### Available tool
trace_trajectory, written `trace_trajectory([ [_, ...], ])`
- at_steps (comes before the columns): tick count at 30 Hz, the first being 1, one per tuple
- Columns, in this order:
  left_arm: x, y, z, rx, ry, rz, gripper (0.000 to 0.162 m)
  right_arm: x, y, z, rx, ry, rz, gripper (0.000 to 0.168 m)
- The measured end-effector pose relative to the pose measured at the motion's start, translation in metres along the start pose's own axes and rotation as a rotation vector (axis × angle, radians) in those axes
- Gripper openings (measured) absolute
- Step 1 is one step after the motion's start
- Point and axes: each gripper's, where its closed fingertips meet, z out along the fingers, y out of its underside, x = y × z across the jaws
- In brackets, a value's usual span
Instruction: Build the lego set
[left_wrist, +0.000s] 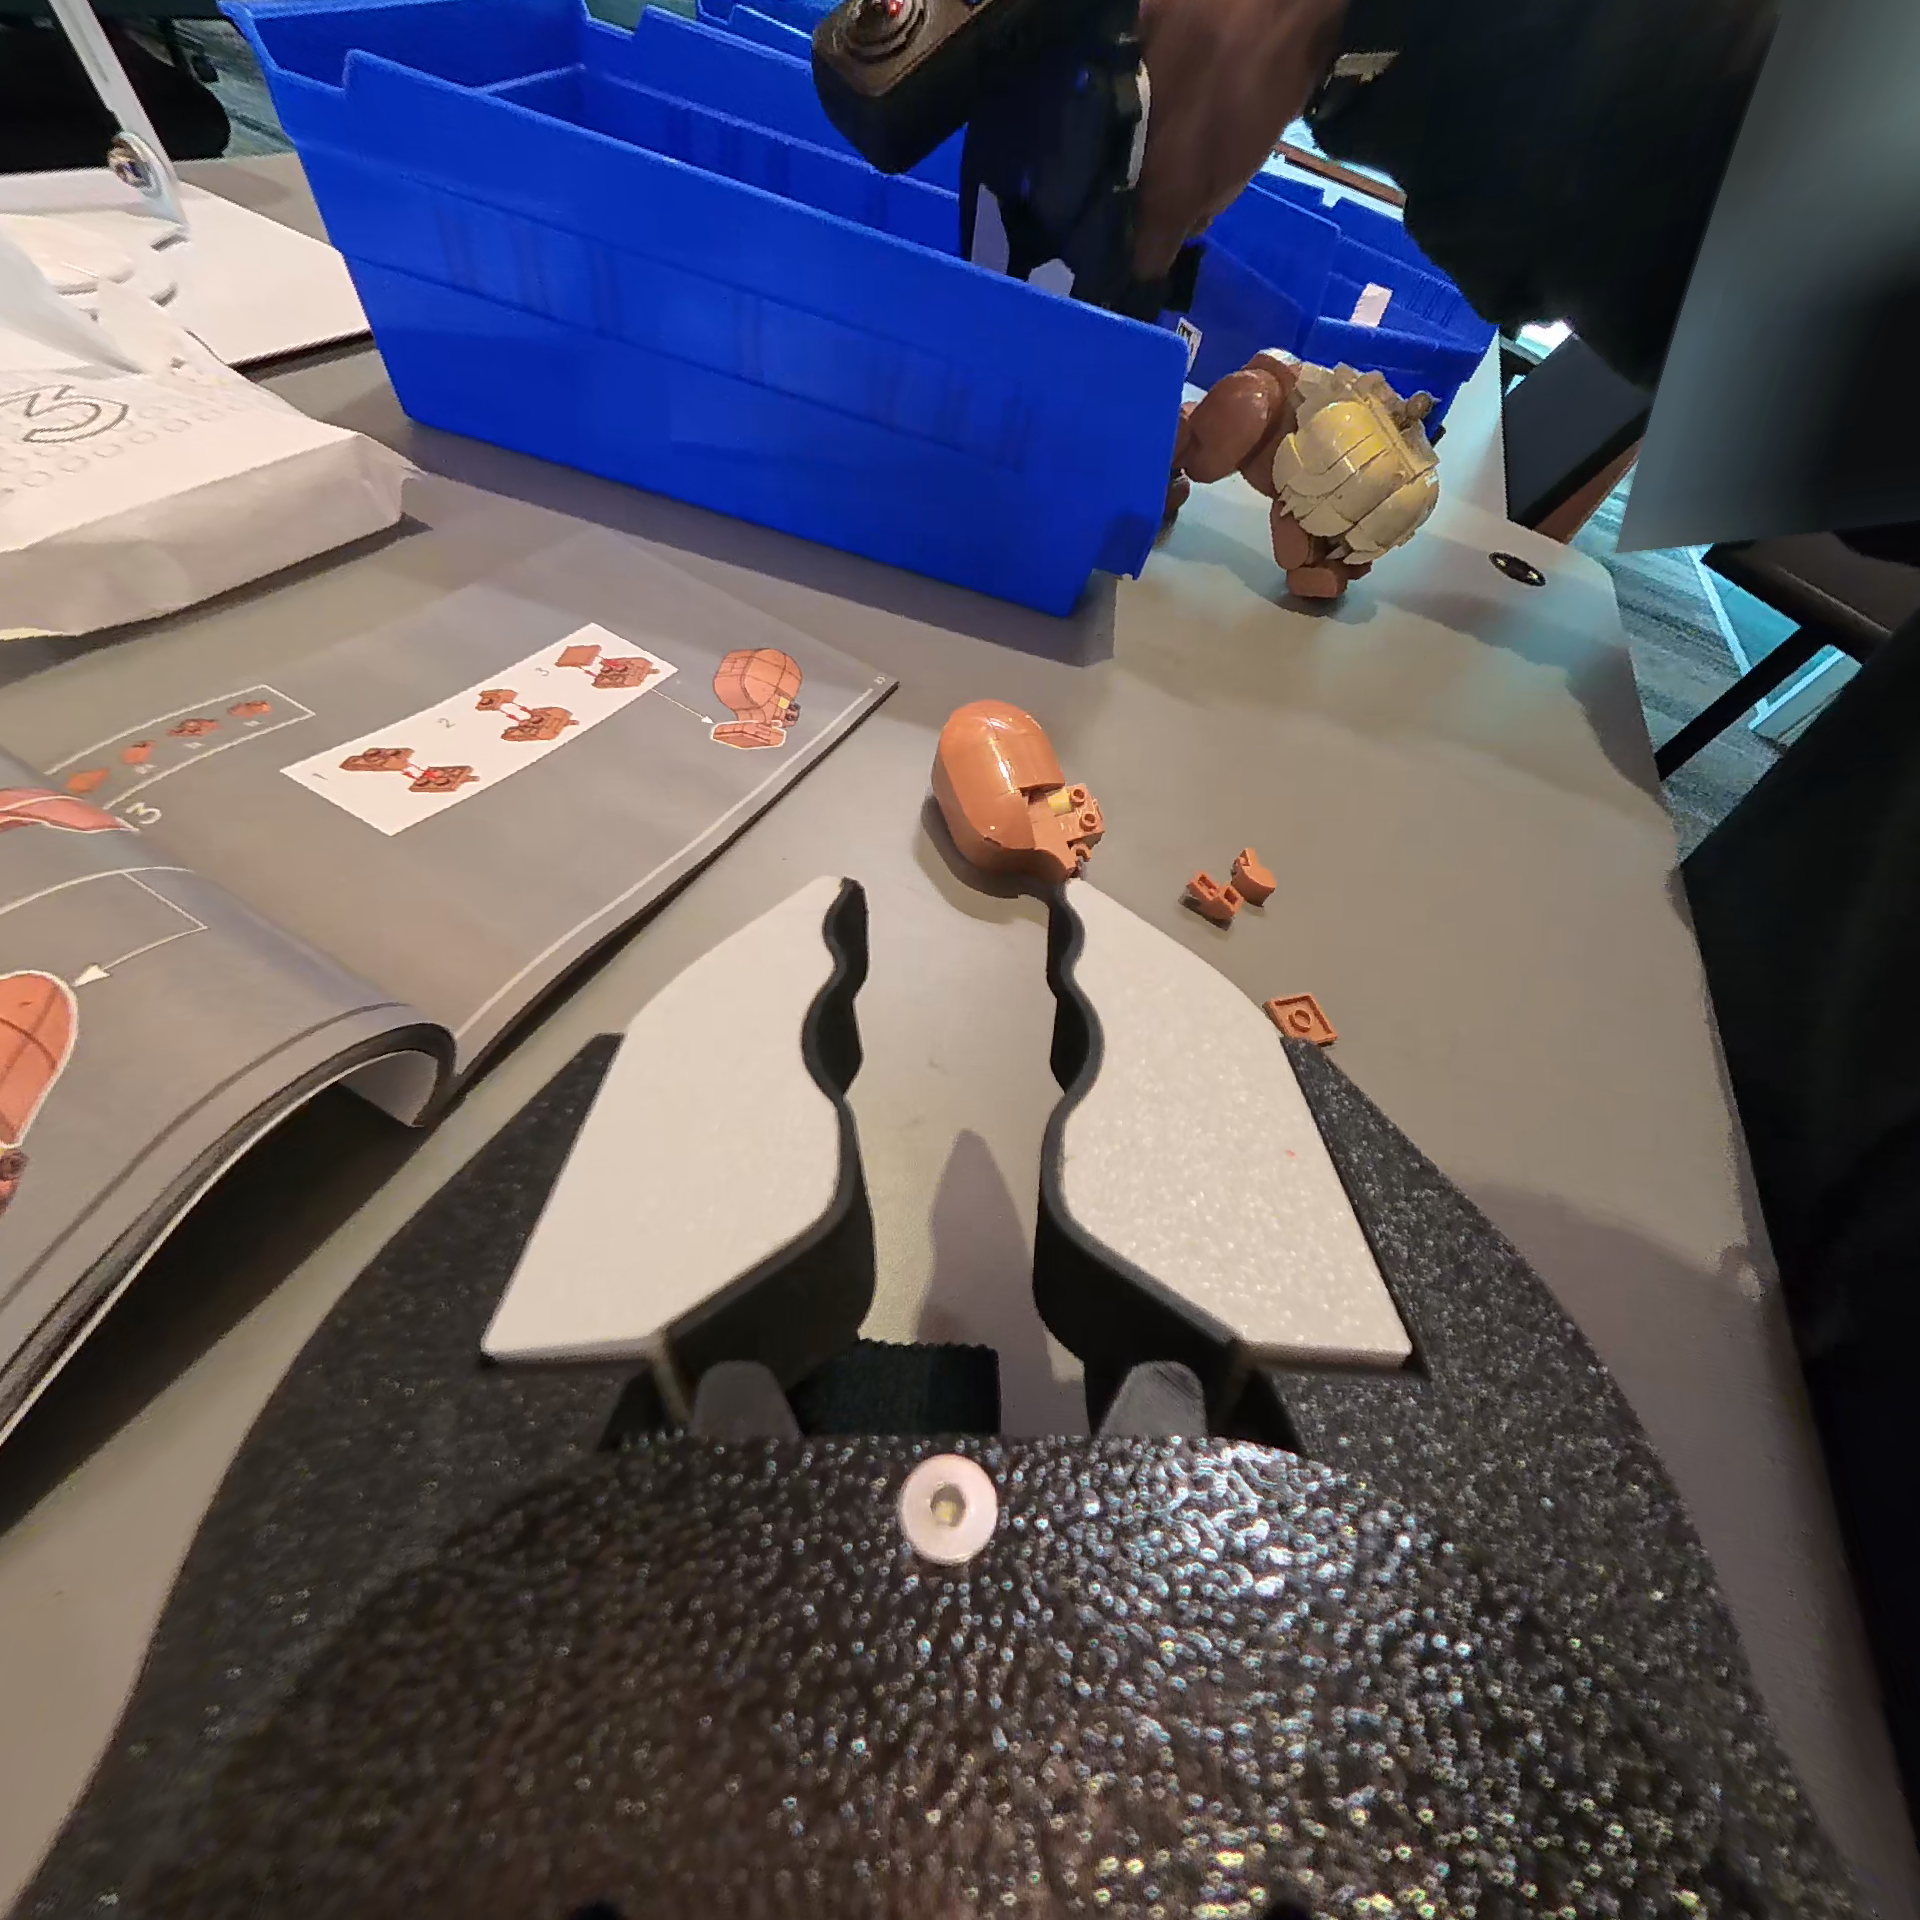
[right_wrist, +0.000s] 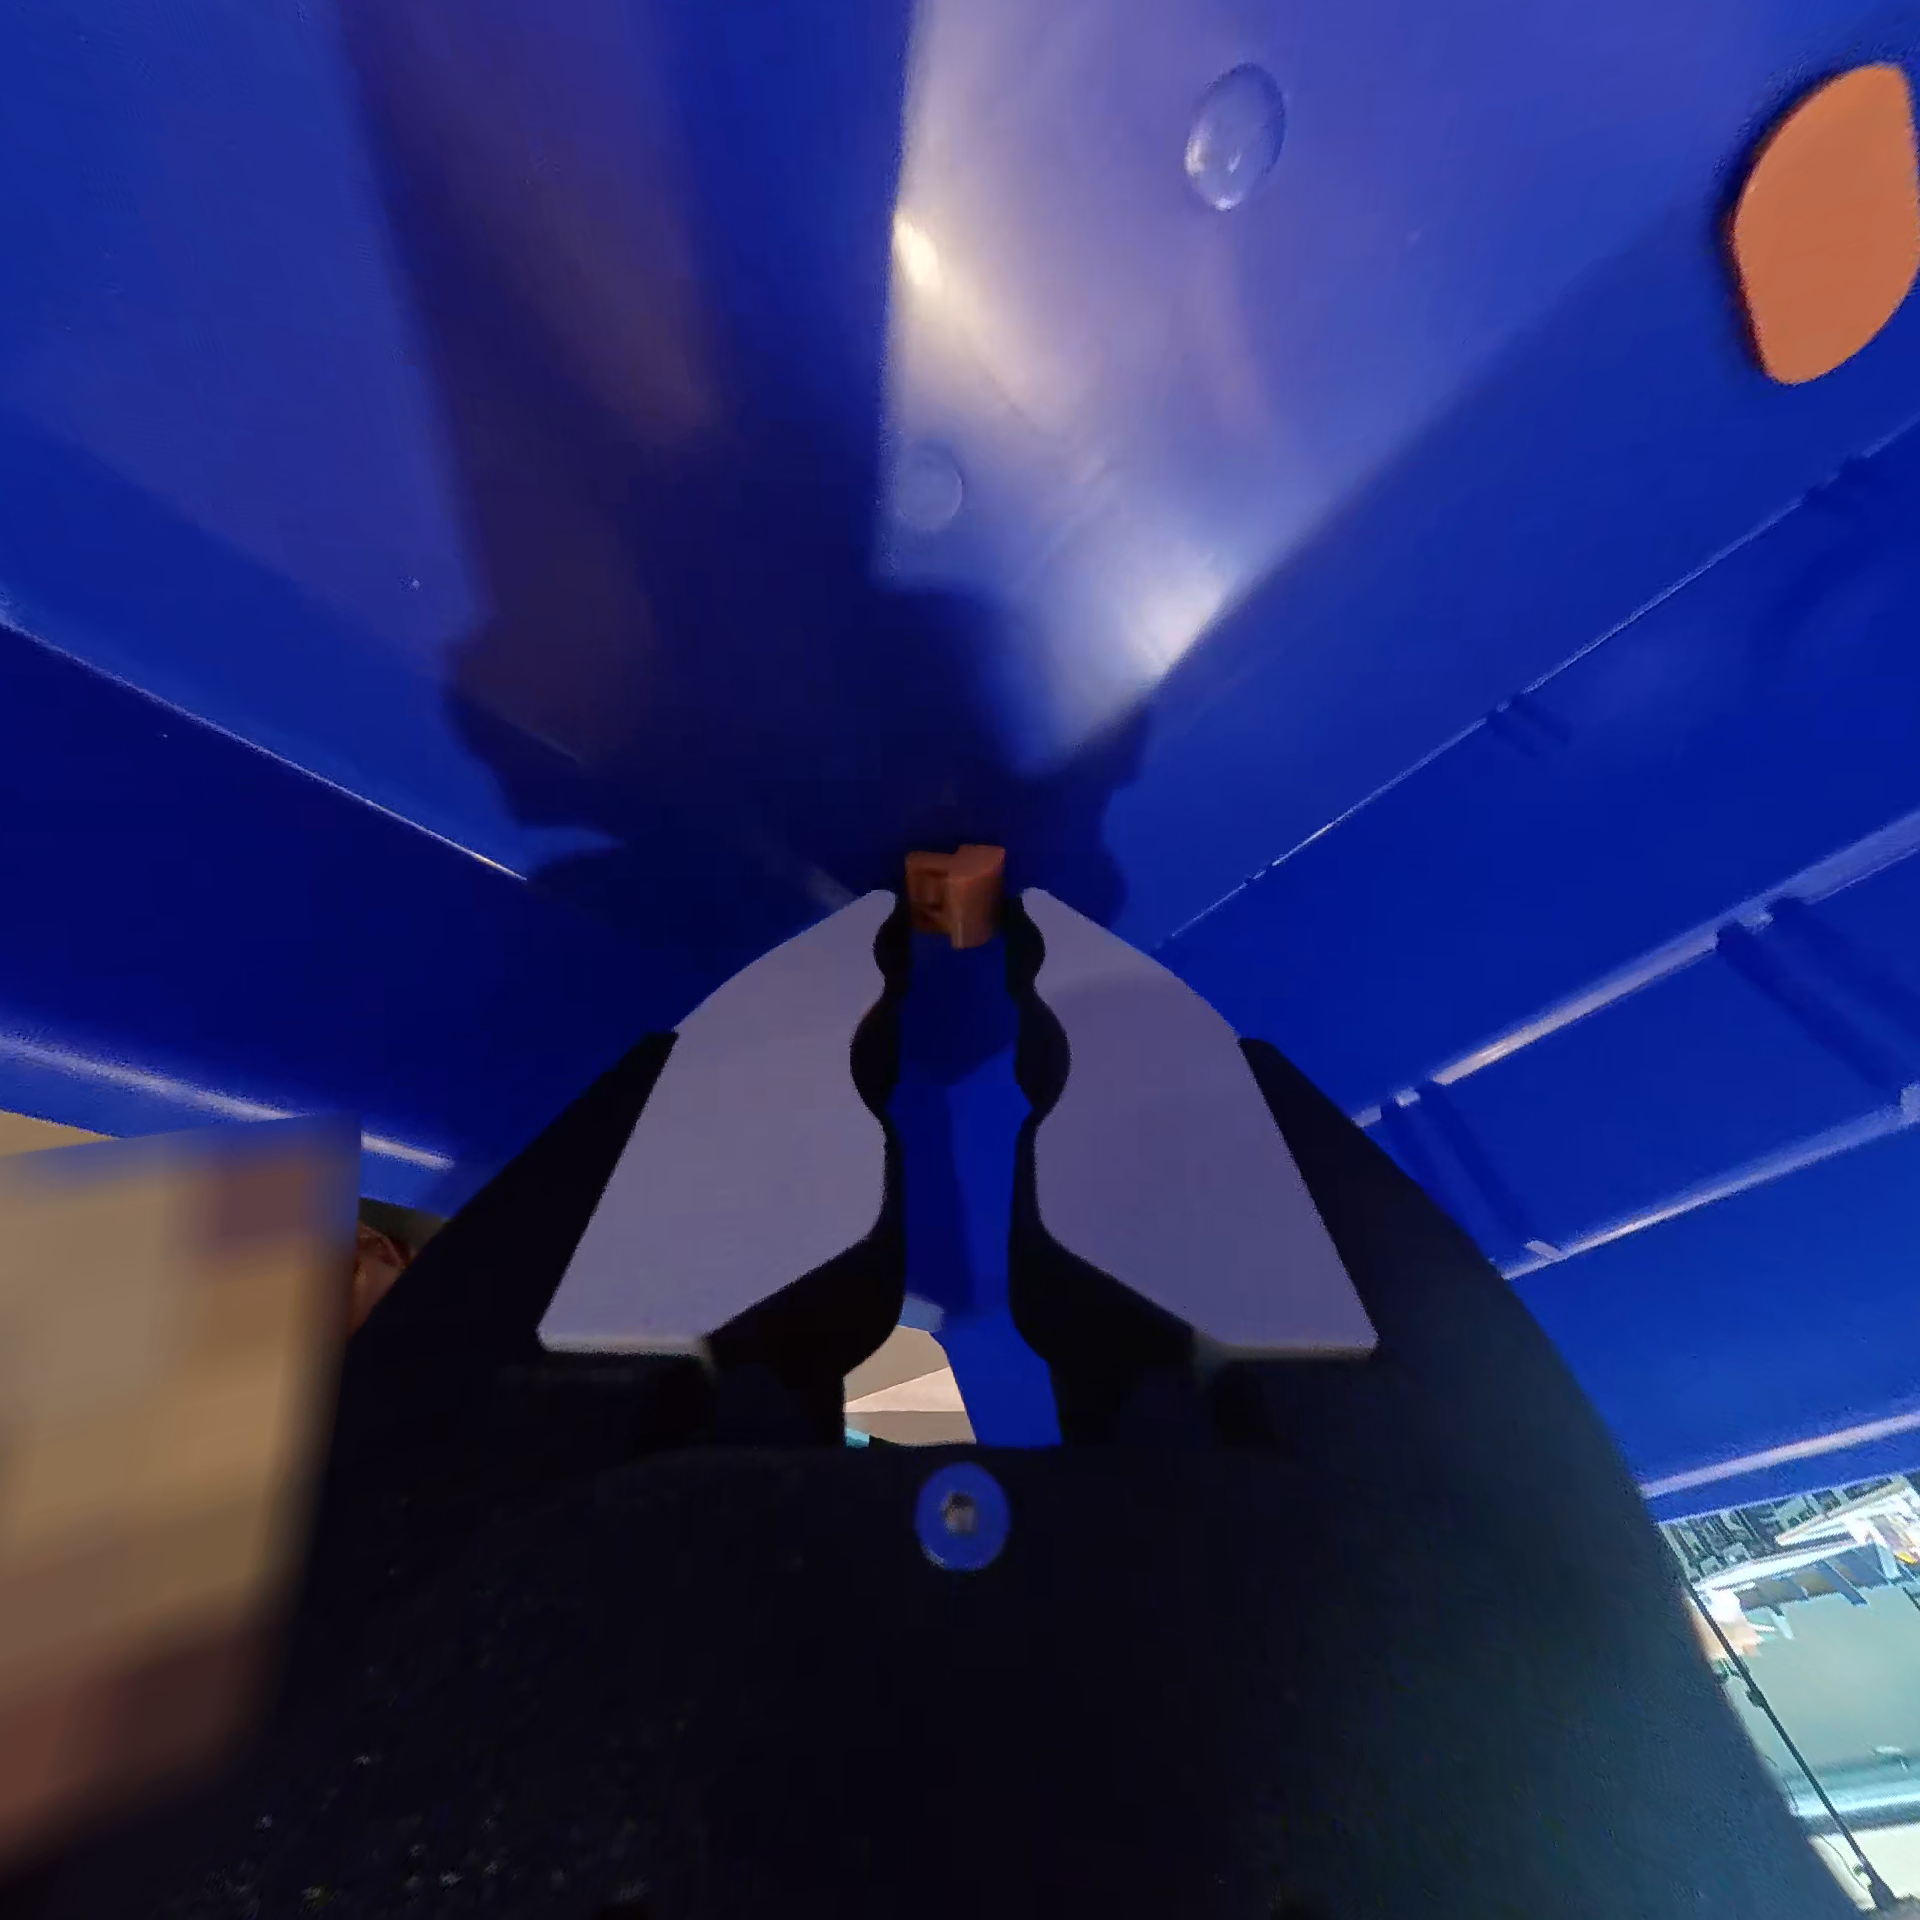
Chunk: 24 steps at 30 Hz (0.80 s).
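Note:
My left gripper (left_wrist: 956, 899) is open and empty just above the grey table, its right fingertip close to a rounded brown lego assembly (left_wrist: 997, 795). Small brown pieces (left_wrist: 1231, 883) and a flat brown tile (left_wrist: 1299, 1013) lie to its right. A brown and tan lego figure (left_wrist: 1320, 468) stands farther back. My right gripper (right_wrist: 956, 904) is down inside a blue bin (right_wrist: 623, 416) and is shut on a small brown lego piece (right_wrist: 951, 894) at its fingertips. Another brown piece (right_wrist: 1823, 223) lies on the bin floor. In the left wrist view the right gripper (left_wrist: 1049, 156) reaches into the bin.
An open instruction booklet (left_wrist: 416, 831) lies left of my left gripper. A row of blue bins (left_wrist: 727, 312) stands at the back of the table. White paper bags (left_wrist: 156, 447) lie at far left. The table edge (left_wrist: 1704, 935) runs along the right. The grippers' ends are close to 35 centimetres from one another.

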Motion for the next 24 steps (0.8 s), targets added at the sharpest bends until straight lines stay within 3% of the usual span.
trace_trajectory([
  [5, 0.003, -0.001, 0.0, 0.003, 0.006, 0.006, 0.033, 0.0, -0.003, -0.004, 0.05, 0.024, 0.018, 0.018],
  [9, 0.004, -0.003, -0.002, 0.009, -0.004, 0.02, 0.033, -0.011, -0.005, -0.04, 0.202, 0.052, 0.049, 0.017],
  [13, 0.002, -0.005, -0.003, 0.017, -0.007, 0.013, 0.033, -0.074, -0.018, -0.104, 0.509, 0.036, 0.013, 0.017],
  [16, 0.003, -0.004, -0.002, 0.013, -0.001, 0.01, 0.033, -0.136, -0.028, -0.128, 0.682, 0.035, -0.032, 0.017],
  [19, 0.006, -0.002, 0.001, 0.006, 0.009, 0.013, 0.033, -0.182, -0.049, -0.118, 0.769, 0.032, -0.039, 0.017],
  [24, 0.007, 0.002, 0.005, -0.017, 0.003, 0.027, 0.033, -0.22, -0.08, -0.08, 0.815, -0.071, 0.007, 0.017],
])
